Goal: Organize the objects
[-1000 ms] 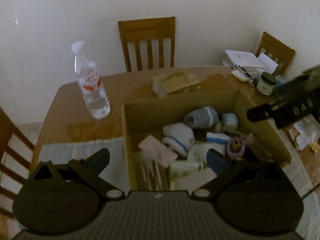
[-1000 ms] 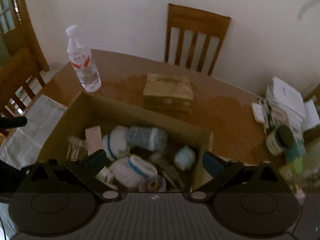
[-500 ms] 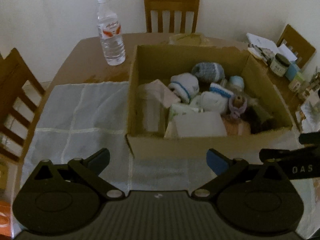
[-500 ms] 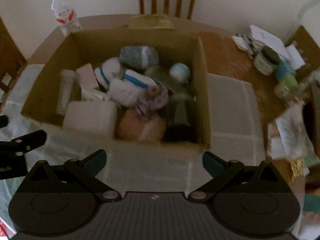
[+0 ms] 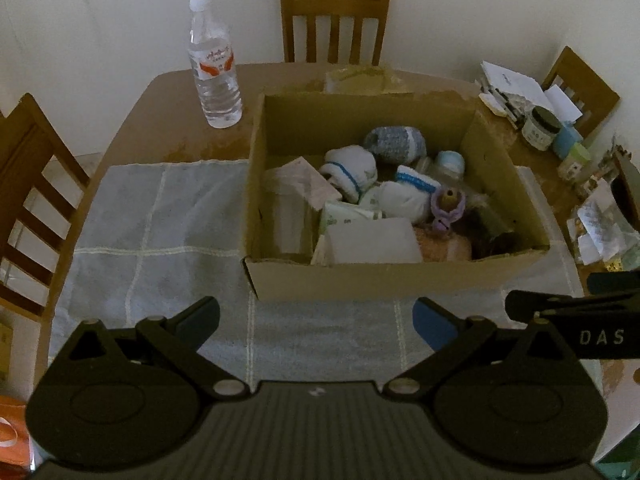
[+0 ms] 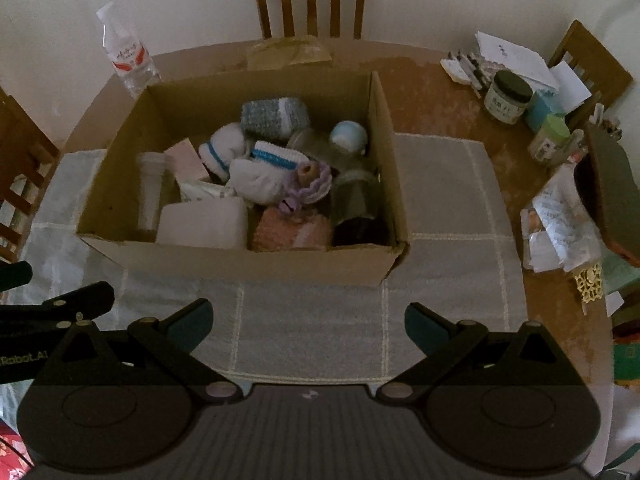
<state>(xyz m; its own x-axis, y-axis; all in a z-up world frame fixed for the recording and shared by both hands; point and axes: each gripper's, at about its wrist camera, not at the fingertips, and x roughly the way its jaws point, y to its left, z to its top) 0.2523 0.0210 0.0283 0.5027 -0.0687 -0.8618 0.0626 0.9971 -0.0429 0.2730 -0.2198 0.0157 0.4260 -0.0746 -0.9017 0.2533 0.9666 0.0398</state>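
Box of socks, papers and small bottles sits mid-frame on a grey cloth over the table. Left tool and right tool both hang wide apart, empty, below it.

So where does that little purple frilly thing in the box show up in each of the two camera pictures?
Left wrist view: the purple frilly thing sits right of centre, in the cardboard box's near right part.
Right wrist view: it lies near the picture's centre, mid-box.
Shared landmark: the water bottle standing beyond the box's far left corner.
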